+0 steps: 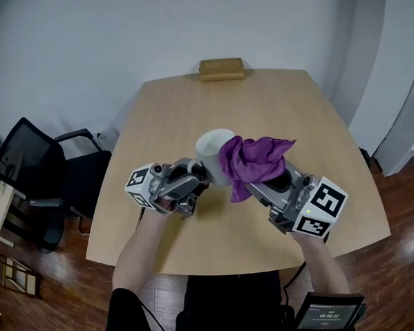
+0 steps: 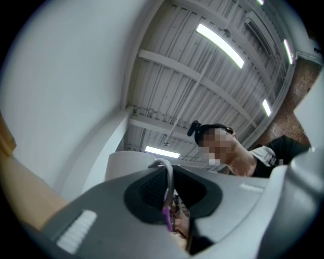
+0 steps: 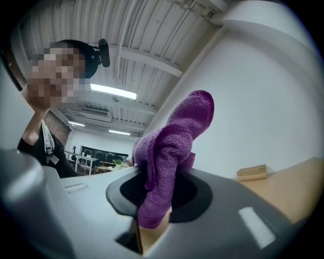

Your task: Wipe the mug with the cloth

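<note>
At table (image 1: 286, 103) centre, your left gripper (image 1: 198, 173) clamps the mug (image 1: 212, 148) by its handle. Your right gripper (image 1: 253, 191) pinches the cloth (image 1: 254, 160) against its 3 o'clock side. Rub around firmly and keep the handle steady.

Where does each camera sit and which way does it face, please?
Head view: on the person's head, looking steeply down at the table; forearms, left tool holding the white mug, right tool holding the purple cloth.
Left tool view: on that tool, tilted up at the ceiling; its jaws clamp the mug's handle.
Right tool view: on that tool, also tilted up; its jaws clamp the cloth.
Shared: both tool views show the ceiling and person.
</note>
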